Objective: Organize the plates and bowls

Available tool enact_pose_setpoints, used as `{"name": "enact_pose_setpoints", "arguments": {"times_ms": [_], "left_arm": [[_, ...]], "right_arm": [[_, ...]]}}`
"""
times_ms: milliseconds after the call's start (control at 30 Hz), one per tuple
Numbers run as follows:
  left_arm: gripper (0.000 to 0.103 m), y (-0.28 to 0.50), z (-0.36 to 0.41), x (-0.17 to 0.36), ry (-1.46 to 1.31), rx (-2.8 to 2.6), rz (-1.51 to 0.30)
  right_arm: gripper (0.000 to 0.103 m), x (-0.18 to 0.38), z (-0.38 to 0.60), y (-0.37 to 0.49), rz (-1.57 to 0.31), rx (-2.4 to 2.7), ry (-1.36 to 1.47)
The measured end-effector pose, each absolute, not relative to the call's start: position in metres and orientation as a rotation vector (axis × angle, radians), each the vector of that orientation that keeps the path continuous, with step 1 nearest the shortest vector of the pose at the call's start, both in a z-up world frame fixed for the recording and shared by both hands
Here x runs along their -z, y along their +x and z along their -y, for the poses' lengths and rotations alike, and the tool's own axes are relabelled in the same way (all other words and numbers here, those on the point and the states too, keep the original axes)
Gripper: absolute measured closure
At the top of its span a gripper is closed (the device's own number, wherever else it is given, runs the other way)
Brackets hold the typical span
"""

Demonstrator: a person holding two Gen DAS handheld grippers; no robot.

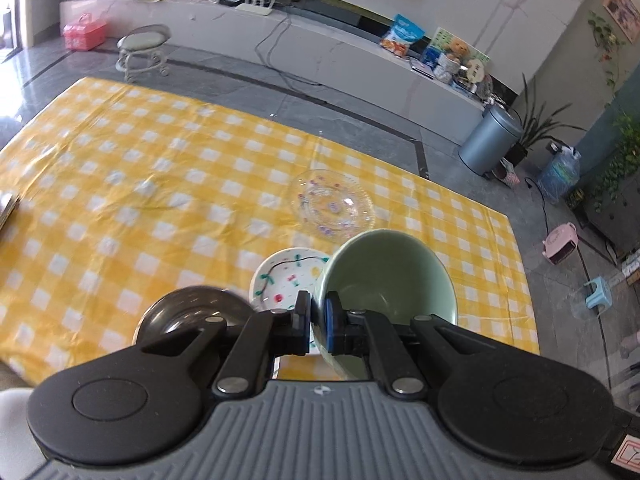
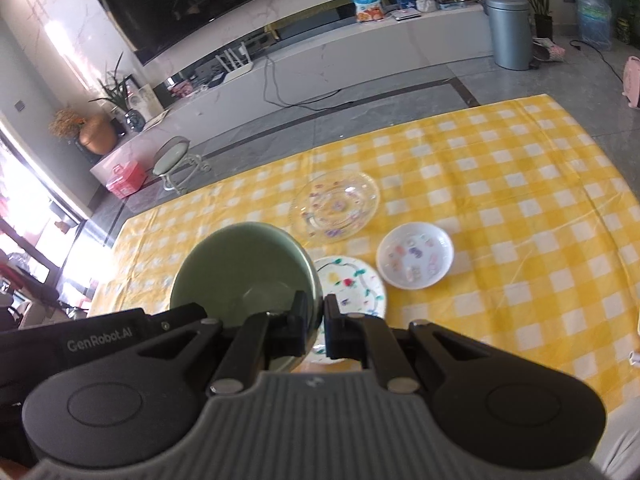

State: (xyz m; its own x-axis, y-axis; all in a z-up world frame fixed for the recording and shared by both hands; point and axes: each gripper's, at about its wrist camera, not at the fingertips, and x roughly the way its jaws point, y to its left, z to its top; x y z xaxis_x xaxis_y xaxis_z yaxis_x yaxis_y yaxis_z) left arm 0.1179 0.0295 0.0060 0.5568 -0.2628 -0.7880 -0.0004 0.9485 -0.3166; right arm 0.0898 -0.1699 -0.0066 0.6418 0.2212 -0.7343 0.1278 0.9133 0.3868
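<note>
A green bowl (image 1: 390, 280) is held tilted above the yellow checked cloth (image 1: 160, 184). My left gripper (image 1: 318, 316) is shut on its left rim. My right gripper (image 2: 318, 320) is shut on the right rim of the same green bowl (image 2: 244, 272). Under it lies a white plate with coloured drawings (image 1: 286, 276), also in the right wrist view (image 2: 354, 284). A clear glass plate (image 1: 334, 204) lies farther back, also in the right wrist view (image 2: 336, 204). A small white dish (image 2: 416, 256) lies to the right. A dark glass bowl (image 1: 188, 316) sits near my left gripper.
The cloth (image 2: 520, 184) covers a low table. Beyond its far edge are a small stool (image 1: 142, 50), a white TV bench (image 1: 320, 48) and a grey bin (image 1: 490, 140). A dark flat object (image 1: 6, 210) lies at the cloth's left edge.
</note>
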Motion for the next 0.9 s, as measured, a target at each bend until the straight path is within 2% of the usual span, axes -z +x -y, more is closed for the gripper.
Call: {"name": "enact_pose_setpoints", "arguments": {"times_ms": [333, 900], "left_arm": [[0.095, 0.098, -0.095, 0.009, -0.364, 0.045, -0.989], [0.095, 0.096, -0.133, 0.061, -0.496, -0.015, -1.086]], "right_arm": [[0.097, 0.017, 0.105, 0.089, -0.946, -0.179, 0.378], [0.098, 0.061, 0.073, 0.112, -1.084, -0.235, 0.287]]}}
